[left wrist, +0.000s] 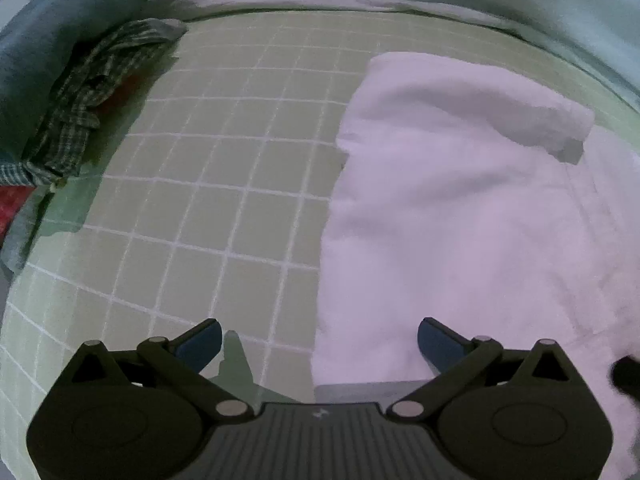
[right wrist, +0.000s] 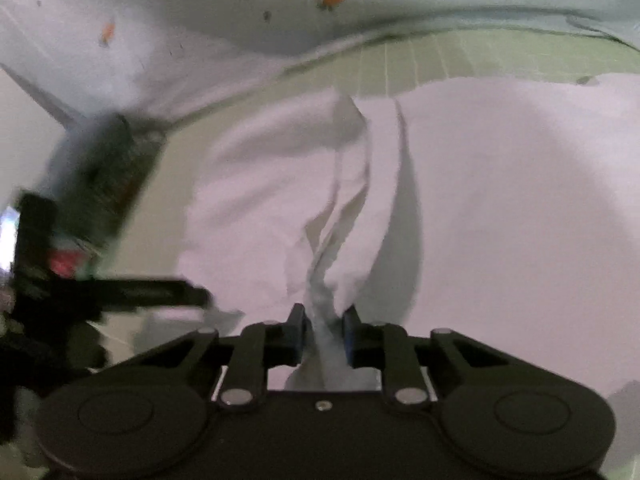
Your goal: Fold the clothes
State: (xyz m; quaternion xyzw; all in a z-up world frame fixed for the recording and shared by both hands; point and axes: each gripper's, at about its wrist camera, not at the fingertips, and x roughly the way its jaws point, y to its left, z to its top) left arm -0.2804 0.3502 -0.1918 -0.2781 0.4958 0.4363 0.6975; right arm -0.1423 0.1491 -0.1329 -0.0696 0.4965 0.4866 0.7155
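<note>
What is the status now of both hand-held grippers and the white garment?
Left hand-held gripper open, empty. Right hand-held gripper shut on white garment, bunched fold between pads. Plaid clothes aside, nothing in the way.

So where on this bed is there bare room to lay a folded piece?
The checked green sheet is bare between the plaid clothes pile at the left edge and the white garment. The right half is covered by that garment, bunched in the right claw.
</note>
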